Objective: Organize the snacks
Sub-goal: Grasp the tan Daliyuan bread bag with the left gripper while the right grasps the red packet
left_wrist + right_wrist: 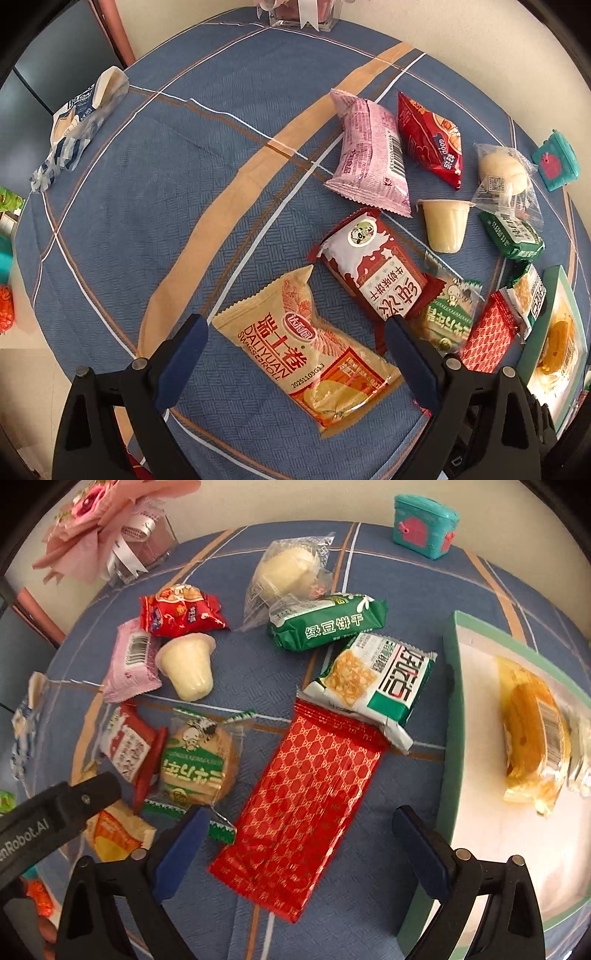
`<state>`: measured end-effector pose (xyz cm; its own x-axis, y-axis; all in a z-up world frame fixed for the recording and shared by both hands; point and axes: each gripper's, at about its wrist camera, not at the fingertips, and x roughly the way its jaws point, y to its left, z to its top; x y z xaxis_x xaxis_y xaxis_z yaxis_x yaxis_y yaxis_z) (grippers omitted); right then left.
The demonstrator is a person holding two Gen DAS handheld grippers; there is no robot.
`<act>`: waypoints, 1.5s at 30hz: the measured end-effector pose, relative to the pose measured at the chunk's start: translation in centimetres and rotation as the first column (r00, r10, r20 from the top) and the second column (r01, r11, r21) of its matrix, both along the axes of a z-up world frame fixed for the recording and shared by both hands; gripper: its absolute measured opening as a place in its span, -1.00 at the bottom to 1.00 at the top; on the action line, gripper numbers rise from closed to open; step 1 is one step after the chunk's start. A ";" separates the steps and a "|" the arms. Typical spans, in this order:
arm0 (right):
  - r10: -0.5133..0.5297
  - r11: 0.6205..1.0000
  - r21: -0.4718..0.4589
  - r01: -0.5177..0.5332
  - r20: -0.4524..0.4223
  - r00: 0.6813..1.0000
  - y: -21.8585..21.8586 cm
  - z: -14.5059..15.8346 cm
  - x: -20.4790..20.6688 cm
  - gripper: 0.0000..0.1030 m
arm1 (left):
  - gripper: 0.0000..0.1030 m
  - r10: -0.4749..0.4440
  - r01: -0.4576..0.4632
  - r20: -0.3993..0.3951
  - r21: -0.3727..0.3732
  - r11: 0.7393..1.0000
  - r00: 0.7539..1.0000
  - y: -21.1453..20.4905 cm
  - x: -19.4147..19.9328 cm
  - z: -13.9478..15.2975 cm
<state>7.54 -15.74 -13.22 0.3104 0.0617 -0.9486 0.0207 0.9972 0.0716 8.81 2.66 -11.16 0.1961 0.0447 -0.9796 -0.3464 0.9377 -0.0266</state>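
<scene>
The tan plastic Swiss-roll packet (314, 365), printed "DALIYUAN SWISSROLL", lies between the spread fingers of the empty left gripper (295, 354). Right of it, the empty right gripper (299, 830) gapes over a red patterned foil packet (306, 812); beyond stands a green-rimmed white box (452, 709), cut off by the frame edge.

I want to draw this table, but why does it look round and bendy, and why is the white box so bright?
Left wrist view: the fisheye lens bows the tablecloth stripes into curves, with dark corners. Right wrist view: the same bulge, and the white inside of the box is washed out by strong light, while the red foil packet glints.
</scene>
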 end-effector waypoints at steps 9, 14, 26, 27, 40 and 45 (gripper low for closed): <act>0.028 0.999 -0.023 -0.028 0.006 1.000 1.3 -0.7 0.9 0.94 | 0.87 -0.005 0.006 -0.046 0.015 1.000 0.999 0.5 1.4 -2.3; 0.053 0.997 -0.052 -0.054 -0.023 0.998 2.0 -1.4 0.3 0.92 | 0.87 0.008 -0.008 -0.092 0.001 1.000 0.996 0.8 1.5 -3.8; 0.105 0.992 -0.073 -0.106 -0.010 0.994 2.8 -1.3 -1.2 0.31 | 0.30 0.009 -0.009 -0.061 0.000 1.000 0.998 0.4 -1.5 -3.6; 0.102 0.992 -0.072 -0.103 -0.009 0.995 2.6 -1.3 -1.3 0.25 | 0.10 0.000 0.000 -0.056 0.000 1.000 0.998 0.1 -1.5 -3.5; 0.083 0.997 -0.005 -0.083 -0.016 0.996 0.5 0.0 -2.8 -0.05 | -0.29 -0.017 0.017 0.011 -0.014 1.000 1.000 -1.1 -2.9 -1.6; 0.068 0.997 0.034 -0.068 -0.010 0.998 -0.4 1.0 -3.6 -0.06 | -0.29 -0.027 0.028 0.076 -0.004 1.000 0.997 -1.9 -4.7 0.3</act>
<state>3.96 -16.12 -12.20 0.2938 0.1146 -0.9490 -0.0463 0.9933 0.1056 4.08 0.78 -10.86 0.2713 0.0331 -0.9619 -0.3173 0.9466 -0.0569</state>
